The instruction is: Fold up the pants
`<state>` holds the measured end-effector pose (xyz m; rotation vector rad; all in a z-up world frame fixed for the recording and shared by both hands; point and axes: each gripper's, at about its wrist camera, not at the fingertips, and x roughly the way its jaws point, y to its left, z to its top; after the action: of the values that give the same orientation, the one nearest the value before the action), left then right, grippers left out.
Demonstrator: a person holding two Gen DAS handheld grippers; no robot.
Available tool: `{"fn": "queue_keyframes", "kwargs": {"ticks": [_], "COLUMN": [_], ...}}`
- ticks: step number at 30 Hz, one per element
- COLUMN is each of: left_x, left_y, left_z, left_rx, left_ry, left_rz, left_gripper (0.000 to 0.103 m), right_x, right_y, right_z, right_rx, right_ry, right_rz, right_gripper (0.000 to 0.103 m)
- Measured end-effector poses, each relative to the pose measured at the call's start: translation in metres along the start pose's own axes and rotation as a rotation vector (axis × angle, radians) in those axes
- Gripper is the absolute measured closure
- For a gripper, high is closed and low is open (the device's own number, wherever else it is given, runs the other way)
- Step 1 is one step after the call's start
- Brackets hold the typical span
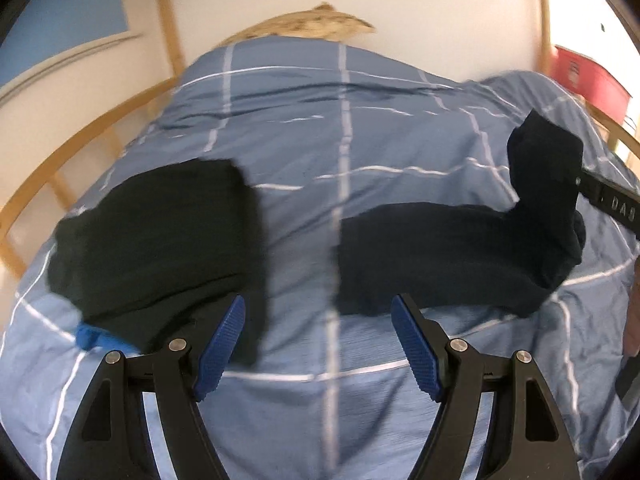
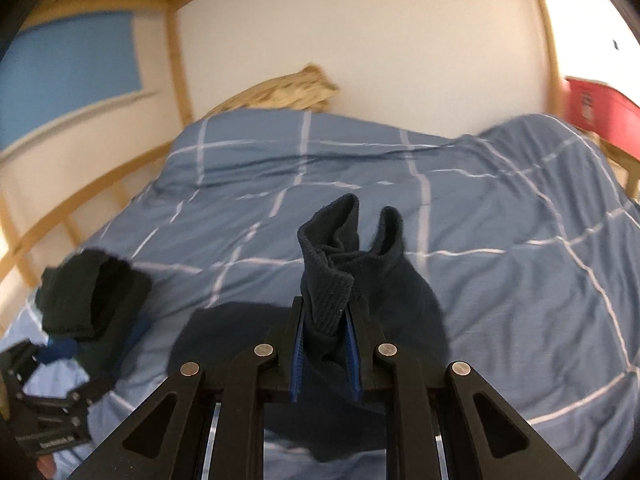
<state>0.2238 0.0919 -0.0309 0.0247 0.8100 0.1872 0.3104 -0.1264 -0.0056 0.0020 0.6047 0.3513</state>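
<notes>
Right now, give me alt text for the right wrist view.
The right gripper is shut on a bunched fold of dark pants, lifted above a blue checked duvet. Another dark folded garment lies at left.

Motion blur softens both views, so the checked duvet shows its white lines smeared and the edges of the folded black pile on it cannot be traced. A blue thing peeks from under that pile; what it is cannot be told. The dark pants run down behind the right gripper, so their lower part is hidden, and how much cloth sits between the fingers is unclear. Beyond the duvet, a tan patterned thing is mostly covered by it. The red box beside the duvet is cut off by the picture's edge, its label unreadable.
</notes>
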Motion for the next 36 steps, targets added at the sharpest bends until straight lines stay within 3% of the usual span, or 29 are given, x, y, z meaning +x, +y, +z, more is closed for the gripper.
{"fn": "queue_keyframes", "kwargs": {"ticks": [4, 10, 18, 20, 22, 24, 29, 31, 33, 36], "left_x": [-0.001, 0.005, 0.012, 0.013, 0.012, 0.009, -0.006, -0.008, -0.007, -0.001], "left_y": [0.036, 0.058, 0.067, 0.067, 0.066, 0.064, 0.055, 0.048, 0.041, 0.023], "left_z": [-0.007, -0.021, -0.032, -0.033, -0.033, -0.030, -0.023, -0.020, -0.017, -0.014], "left_rx": [-0.033, -0.056, -0.050, -0.061, -0.071, -0.079, -0.089, -0.102, -0.120, -0.142], "left_ry": [0.004, 0.025, 0.040, 0.045, 0.044, 0.030, -0.056, -0.090, -0.104, -0.114], "left_rz": [0.020, 0.014, 0.033, 0.029, 0.015, 0.005, -0.078, -0.135, -0.164, -0.210], "left_gripper": [0.028, 0.028, 0.028, 0.028, 0.028, 0.028, 0.028, 0.028, 0.028, 0.028], "right_x": [0.014, 0.052, 0.096, 0.095, 0.091, 0.077, 0.026, 0.005, -0.013, -0.021], "right_y": [0.044, 0.099, 0.122, 0.121, 0.121, 0.123, 0.109, 0.091, 0.067, 0.031], "right_z": [-0.002, -0.013, -0.043, -0.046, -0.046, -0.046, -0.048, -0.052, -0.060, -0.071], "right_rx": [-0.071, -0.172, -0.193, -0.171, -0.148, -0.142, -0.135, -0.112, -0.061, 0.054], "right_ry": [0.033, 0.102, 0.222, 0.228, 0.236, 0.217, 0.087, 0.029, -0.037, -0.047], "right_rz": [0.046, 0.082, 0.137, 0.184, 0.244, 0.278, 0.160, 0.073, -0.009, -0.070], "right_gripper": [0.084, 0.084, 0.083, 0.078, 0.063, 0.061, 0.061, 0.051, 0.046, 0.045]}}
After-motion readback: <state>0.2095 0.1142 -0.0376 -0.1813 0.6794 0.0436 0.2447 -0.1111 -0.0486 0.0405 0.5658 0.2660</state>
